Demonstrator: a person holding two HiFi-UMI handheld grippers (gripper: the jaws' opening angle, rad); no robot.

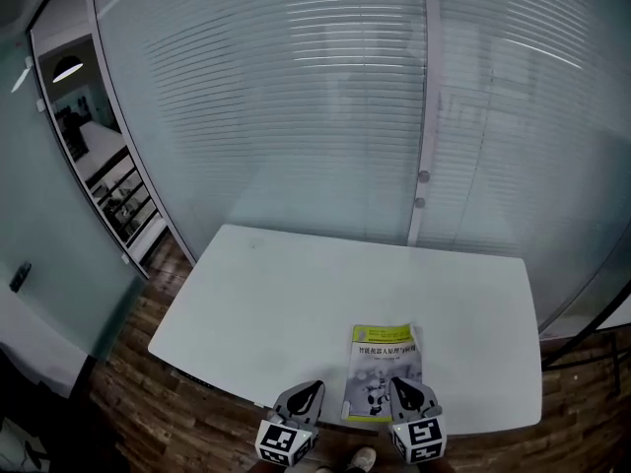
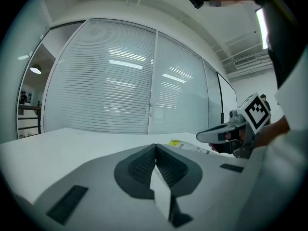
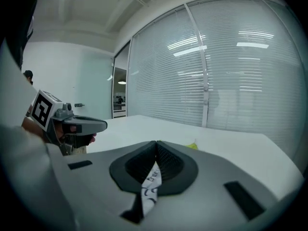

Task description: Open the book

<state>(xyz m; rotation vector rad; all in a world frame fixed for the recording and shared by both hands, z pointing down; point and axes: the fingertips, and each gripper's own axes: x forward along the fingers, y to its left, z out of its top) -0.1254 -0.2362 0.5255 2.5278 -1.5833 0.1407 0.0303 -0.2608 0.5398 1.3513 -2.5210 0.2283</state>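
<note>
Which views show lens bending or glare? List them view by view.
Head view: the wide lens bows the glass wall, and ceiling lights streak its top. Left gripper view: fisheye curving, dark corners, light bars on that wall. Right gripper view: the same curving and reflections.

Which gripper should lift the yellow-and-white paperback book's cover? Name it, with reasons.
Right. The right gripper, jaws shut, is over the near right corner of the closed yellow-and-white paperback book, likely its free edge; the left gripper is beside it, over the white table.
</note>
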